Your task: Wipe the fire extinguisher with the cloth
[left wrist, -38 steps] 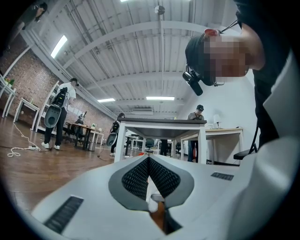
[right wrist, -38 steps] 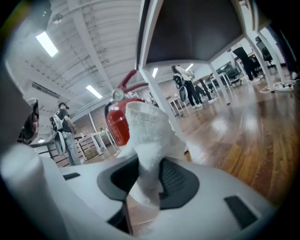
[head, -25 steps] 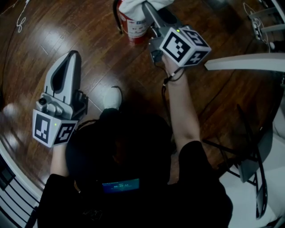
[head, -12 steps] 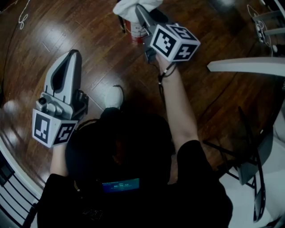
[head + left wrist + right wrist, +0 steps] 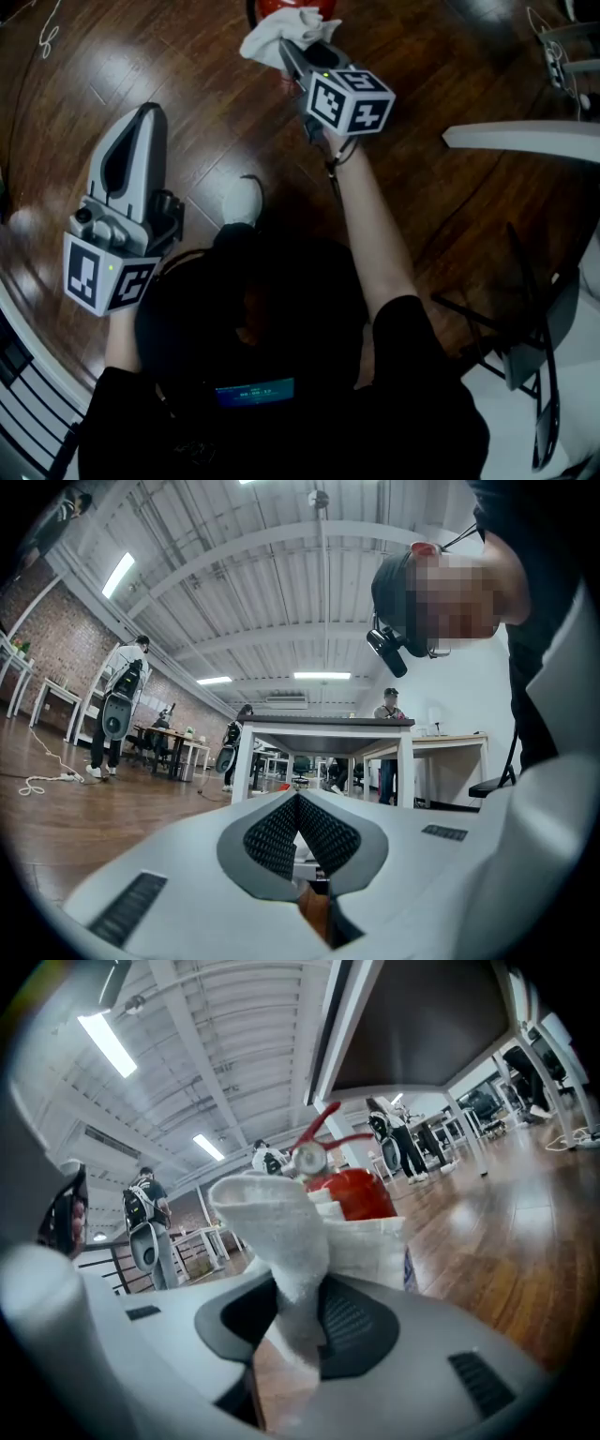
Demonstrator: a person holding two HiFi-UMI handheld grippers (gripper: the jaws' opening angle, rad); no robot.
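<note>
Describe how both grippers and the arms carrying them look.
Both the left gripper and the right gripper have pale grey tapered shells, dark textured pads and a white cube printed with black square markers. A thin dark cable loops by the right wrist. The person wears a black short-sleeved top.

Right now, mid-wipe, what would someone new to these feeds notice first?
The white cloth catches the eye first: it is pinched in the right gripper and bunched right by the red fire extinguisher, at the top edge of the head view. The left gripper hangs at the left over the wood floor, its fingers shut on nothing.
</note>
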